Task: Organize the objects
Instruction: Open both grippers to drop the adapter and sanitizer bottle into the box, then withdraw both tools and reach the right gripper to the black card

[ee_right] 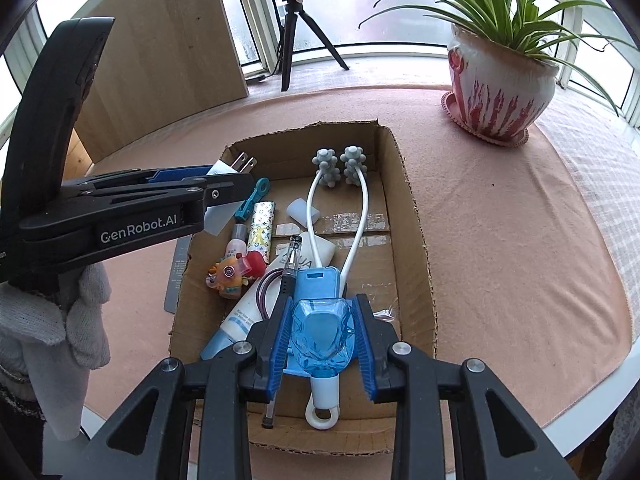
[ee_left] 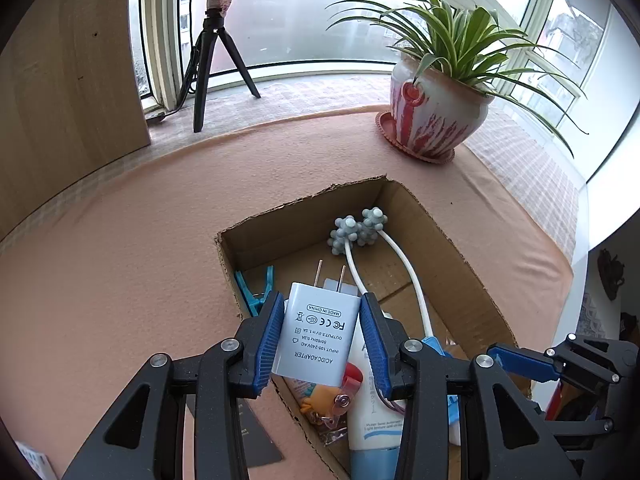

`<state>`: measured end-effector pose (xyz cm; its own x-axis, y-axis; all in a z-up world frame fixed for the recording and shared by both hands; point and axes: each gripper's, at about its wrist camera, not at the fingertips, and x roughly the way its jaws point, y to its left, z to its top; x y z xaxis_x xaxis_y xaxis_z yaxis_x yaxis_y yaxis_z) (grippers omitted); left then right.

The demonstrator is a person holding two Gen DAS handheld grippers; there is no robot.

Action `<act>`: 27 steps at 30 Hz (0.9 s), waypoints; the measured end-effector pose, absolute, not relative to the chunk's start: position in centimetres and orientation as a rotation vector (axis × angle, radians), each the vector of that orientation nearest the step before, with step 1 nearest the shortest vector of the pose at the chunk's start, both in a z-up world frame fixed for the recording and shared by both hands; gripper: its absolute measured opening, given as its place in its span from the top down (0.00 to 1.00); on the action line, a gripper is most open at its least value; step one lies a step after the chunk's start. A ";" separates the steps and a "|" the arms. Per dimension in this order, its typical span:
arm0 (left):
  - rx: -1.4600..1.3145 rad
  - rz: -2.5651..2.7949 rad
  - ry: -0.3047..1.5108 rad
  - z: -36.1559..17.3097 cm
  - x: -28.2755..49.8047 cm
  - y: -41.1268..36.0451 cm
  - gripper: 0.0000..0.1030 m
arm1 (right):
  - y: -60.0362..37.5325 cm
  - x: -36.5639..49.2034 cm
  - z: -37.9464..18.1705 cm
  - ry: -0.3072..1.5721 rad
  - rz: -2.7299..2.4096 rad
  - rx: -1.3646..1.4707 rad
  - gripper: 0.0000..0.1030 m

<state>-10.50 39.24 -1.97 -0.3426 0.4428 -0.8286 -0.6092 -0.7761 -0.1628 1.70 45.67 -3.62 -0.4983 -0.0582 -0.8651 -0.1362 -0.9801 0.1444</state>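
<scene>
A white AC adapter [ee_left: 316, 336] is clamped between the blue pads of my left gripper [ee_left: 322, 298], prongs pointing away, above the left part of an open cardboard box [ee_left: 440, 232]. In the right wrist view this left gripper [ee_right: 224, 184] reaches in from the left, with the adapter's prongs [ee_right: 244, 164] sticking out over the box's far left corner. My right gripper [ee_right: 323, 300] is shut on a small clear blue bottle [ee_right: 322, 332] with a white looped cap, held over the near part of the box [ee_right: 412, 216]. The right gripper [ee_left: 516, 360] also shows at the left wrist view's right edge.
The box holds a grey-headed massager [ee_right: 340, 164] with white arms, a cream tube [ee_right: 244, 316], a toy keychain [ee_right: 228, 276], a pen [ee_right: 290, 264] and several small items. A potted plant [ee_right: 500, 80] stands at the back right; a tripod [ee_right: 292, 40] and a wooden board [ee_right: 160, 40] stand behind. A gloved hand [ee_right: 52, 320] is at left.
</scene>
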 end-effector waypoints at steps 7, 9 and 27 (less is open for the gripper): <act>-1.257 2.120 0.222 -1.9 -10.5 39.3 0.51 | 45.7 1.7 -3.6 0.303 2.664 -1.550 0.69; -1.253 2.127 0.225 -1.8 -10.5 39.0 0.51 | 45.5 1.7 -3.5 0.304 2.665 -1.558 0.58; -1.411 2.250 0.136 -3.8 -13.7 29.1 0.50 | 44.2 1.1 -2.7 0.408 2.677 -1.525 0.53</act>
